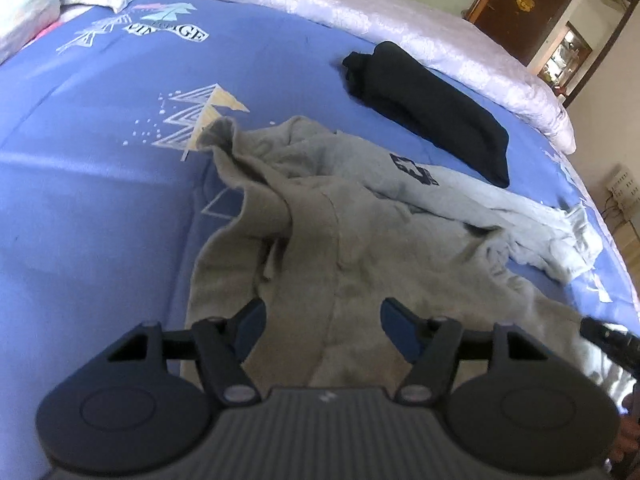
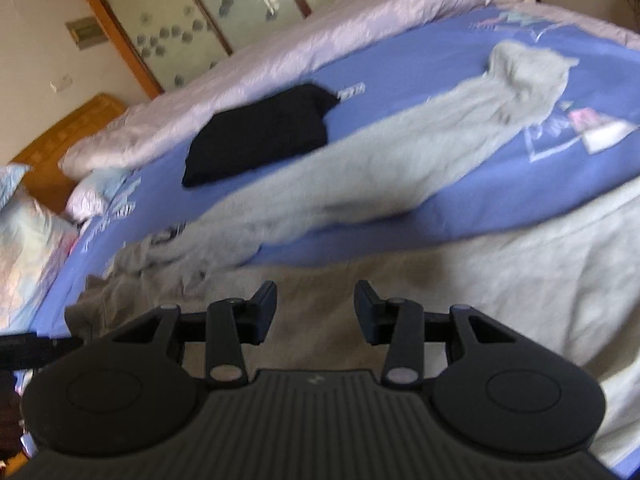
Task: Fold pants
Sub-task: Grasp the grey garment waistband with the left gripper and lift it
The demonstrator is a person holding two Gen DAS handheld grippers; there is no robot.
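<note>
2 claws are showing, 1 per wrist view, and both are hanging over a bed with their fingers apart and nothing pinched between them. Spreading under them is a blue bedsheet (image 1: 100,208) printed with pale triangles and lettering. Past its far edge a pale quilted comforter (image 1: 360,12) is lying bunched along the bed, with 1 pillow (image 2: 28,220) sitting left of the right claw. Behind the bed, dark wooden furniture (image 1: 520,4) and frosted patterned panels (image 2: 224,4) in wooden frames are lining the room.

1 pair of grey pants (image 1: 332,216) is lying crumpled on the sheet. Its waist end is sitting directly below and ahead of the left claw (image 1: 323,326), and 1 leg is trailing away to that claw's right. Under the right claw (image 2: 316,306) grey cloth is filling the foreground, while a long grey leg is stretching ahead and to the right. 1 folded black garment (image 1: 432,112) is resting beyond the pants, ahead and right of the left claw, apart from the grey cloth.

Motion blur is smearing most of the right wrist view, so creases there are hard to read. Whether the foreground cloth there is touching the fingers cannot be told. A dark object (image 1: 608,340) at the left view's right edge is cut off.
</note>
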